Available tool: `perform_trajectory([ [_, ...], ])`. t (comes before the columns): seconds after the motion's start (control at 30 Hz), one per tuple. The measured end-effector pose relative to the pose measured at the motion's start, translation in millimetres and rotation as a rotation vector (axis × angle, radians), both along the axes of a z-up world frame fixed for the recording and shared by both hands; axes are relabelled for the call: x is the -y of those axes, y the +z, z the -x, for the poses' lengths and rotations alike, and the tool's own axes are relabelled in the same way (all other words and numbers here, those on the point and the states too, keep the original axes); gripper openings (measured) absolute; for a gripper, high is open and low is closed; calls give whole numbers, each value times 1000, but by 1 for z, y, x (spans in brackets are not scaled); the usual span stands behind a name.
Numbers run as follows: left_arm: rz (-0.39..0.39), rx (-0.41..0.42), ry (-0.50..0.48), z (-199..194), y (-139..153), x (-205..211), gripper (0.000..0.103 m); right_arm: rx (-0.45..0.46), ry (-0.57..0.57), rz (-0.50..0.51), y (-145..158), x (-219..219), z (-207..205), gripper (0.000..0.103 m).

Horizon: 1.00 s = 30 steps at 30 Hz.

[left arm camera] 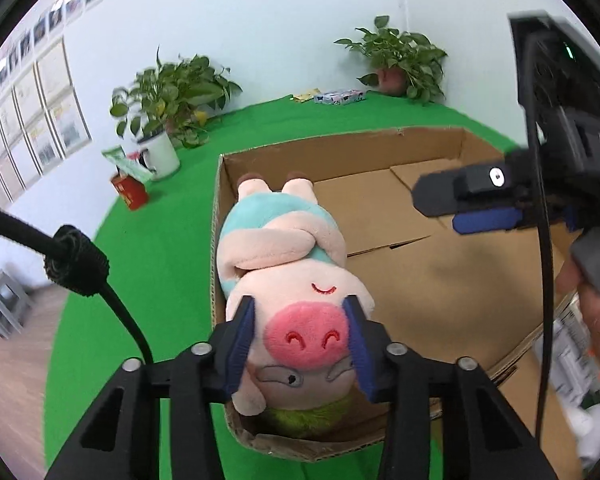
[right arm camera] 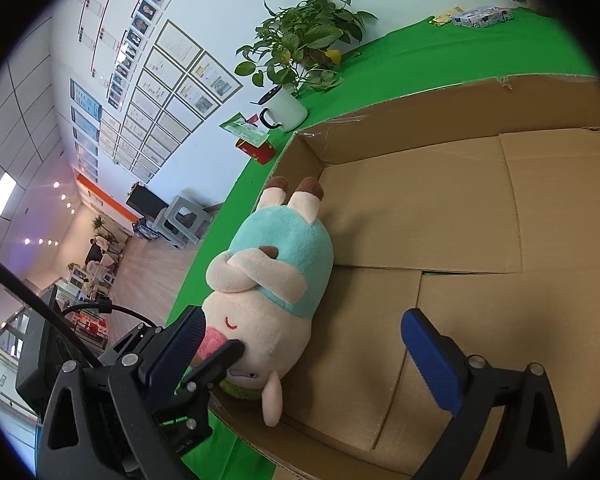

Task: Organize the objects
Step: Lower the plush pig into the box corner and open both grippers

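Observation:
A plush pig (left arm camera: 284, 256) in a teal shirt lies on its back along the left wall of an open cardboard box (left arm camera: 460, 280), head toward me. My left gripper (left arm camera: 300, 340) has its blue pads pressed on both sides of the pig's snout and is shut on its head. The right wrist view shows the same pig (right arm camera: 276, 280) from the side, with one left finger (right arm camera: 216, 356) against its snout. My right gripper (right arm camera: 306, 354) stands open above the box floor (right arm camera: 480, 320), beside the pig, with nothing between its fingers. It also shows in the left wrist view as the right gripper (left arm camera: 456, 208), over the box.
The box sits on a green-covered table (left arm camera: 160, 248). Behind it stand a white mug with a plant (left arm camera: 160, 152), a red carton (left arm camera: 130, 194) holding a green packet, a second potted plant (left arm camera: 396, 60) and a flat printed pack (left arm camera: 340, 97). A grey stool (right arm camera: 184, 220) is on the floor.

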<state>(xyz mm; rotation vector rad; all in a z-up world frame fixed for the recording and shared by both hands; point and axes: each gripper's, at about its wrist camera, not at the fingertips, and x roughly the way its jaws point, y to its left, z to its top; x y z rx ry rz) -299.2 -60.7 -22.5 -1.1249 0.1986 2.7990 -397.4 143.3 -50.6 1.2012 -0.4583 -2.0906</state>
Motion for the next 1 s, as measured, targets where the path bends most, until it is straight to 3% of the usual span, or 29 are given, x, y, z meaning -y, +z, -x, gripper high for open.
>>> perform_trajectory([
  [0.3,-302,87,65,2,5,39,30,-4,32,-1,2,4,-4,99],
  [0.43,-232,83,91,-4,1,35,35,-5,39,2,2,6,-4,99],
  [0.5,-190,67,120,-7,3,32,48,1,42,-3,1,8,-5,99],
  [0.67,-96,30,161,-12,7,26,70,-3,52,-27,-1,14,-11,99],
  [0.73,-78,6,165,-17,12,25,71,-20,44,-52,1,15,-15,99],
  [0.87,-70,-43,149,-34,27,24,74,-70,20,-139,4,16,-32,101],
  [1.0,-47,-117,147,-61,42,18,90,-141,-49,-281,9,11,-59,101],
])
